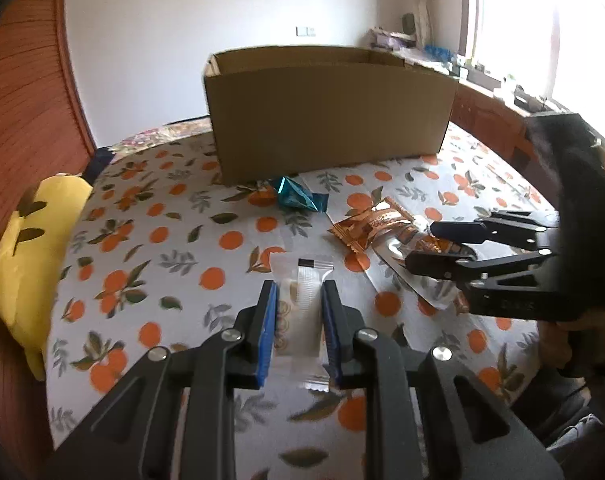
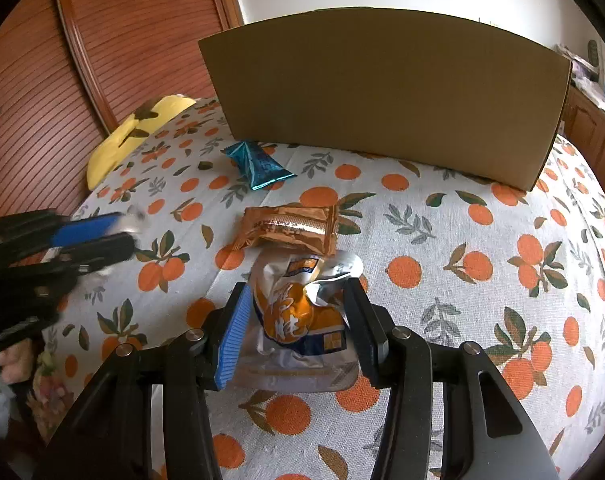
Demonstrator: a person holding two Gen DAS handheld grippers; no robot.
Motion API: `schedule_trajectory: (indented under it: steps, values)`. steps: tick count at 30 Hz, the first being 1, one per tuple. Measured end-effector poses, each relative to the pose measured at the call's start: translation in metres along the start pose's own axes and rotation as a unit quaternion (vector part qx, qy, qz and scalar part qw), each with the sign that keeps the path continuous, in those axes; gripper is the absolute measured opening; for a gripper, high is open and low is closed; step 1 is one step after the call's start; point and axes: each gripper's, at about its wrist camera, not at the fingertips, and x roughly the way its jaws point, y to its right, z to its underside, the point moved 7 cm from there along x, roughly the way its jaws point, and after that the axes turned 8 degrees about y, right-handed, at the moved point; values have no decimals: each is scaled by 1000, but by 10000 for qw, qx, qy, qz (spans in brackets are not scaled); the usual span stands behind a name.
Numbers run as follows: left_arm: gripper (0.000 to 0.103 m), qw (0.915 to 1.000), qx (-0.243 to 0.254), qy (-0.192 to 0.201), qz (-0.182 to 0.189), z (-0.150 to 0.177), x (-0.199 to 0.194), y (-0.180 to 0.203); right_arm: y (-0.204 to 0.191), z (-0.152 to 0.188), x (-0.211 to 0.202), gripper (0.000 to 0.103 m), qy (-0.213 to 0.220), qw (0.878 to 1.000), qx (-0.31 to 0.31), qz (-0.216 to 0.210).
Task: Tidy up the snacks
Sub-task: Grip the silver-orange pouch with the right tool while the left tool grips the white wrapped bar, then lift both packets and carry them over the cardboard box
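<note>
My left gripper (image 1: 298, 292) is shut on a clear white snack packet (image 1: 304, 312) and holds it just above the tablecloth. My right gripper (image 2: 298, 292) is shut on a crumpled silver and orange snack bag (image 2: 302, 312). It also shows in the left wrist view (image 1: 442, 248) at the right. A copper-coloured wafer packet (image 2: 290, 226) lies just beyond the bag and touches it. A teal snack packet (image 2: 256, 162) lies in front of the open cardboard box (image 2: 386, 96). The box also shows in the left wrist view (image 1: 326, 112).
The table carries an orange-print cloth (image 2: 482, 264). A yellow plush toy (image 1: 30, 256) lies at the table's left edge. A brown slatted wooden door (image 2: 134, 40) stands behind at the left. A cluttered wooden sideboard (image 1: 482, 92) runs under the window at the right.
</note>
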Motion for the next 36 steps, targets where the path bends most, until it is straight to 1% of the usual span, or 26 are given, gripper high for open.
schedule_trajectory:
  steps: [4, 9, 10, 11, 12, 14, 17, 19, 23, 29, 36]
  values:
    - [20, 9999, -50, 132, -53, -2, -20, -2, -1, 0, 1, 48, -6, 10000, -40, 42]
    - [20, 9995, -86, 234, -168, -2, -35, -2, -2, 0, 2, 48, -14, 10000, -63, 58]
    - [20, 9995, -101, 249, -187, -2, -37, -2, -3, 0, 3, 47, -24, 9999, -106, 90]
    - [20, 9994, -120, 268, -201, -2, -40, -1, -3, 1, 3, 41, -31, 9996, -181, 206]
    - [20, 9993, -142, 289, -205, -2, -42, 0, -4, 0, 4, 41, -25, 9992, -237, 308]
    - [20, 9991, -184, 319, -198, -2, -45, 2, -8, 0, 3, 39, -26, 9987, -363, 367]
    - [20, 9990, -209, 356, -169, -1, -47, 6, -9, -1, 0, 38, -15, 9985, -406, 353]
    - [20, 9989, -226, 373, -150, -1, -48, 7, -9, -2, -7, 38, 102, 9982, -417, 407]
    - [20, 9988, -247, 413, -119, -1, -55, 12, -7, -2, -26, 38, 200, 9966, -485, 628]
    - [20, 9982, -216, 544, -108, -9, -67, 21, -5, -2, -61, 38, 360, 9968, -340, 621]
    - [20, 9977, -252, 620, -66, -16, -60, 30, -1, -13, -102, 39, 661, 9953, -322, 625]
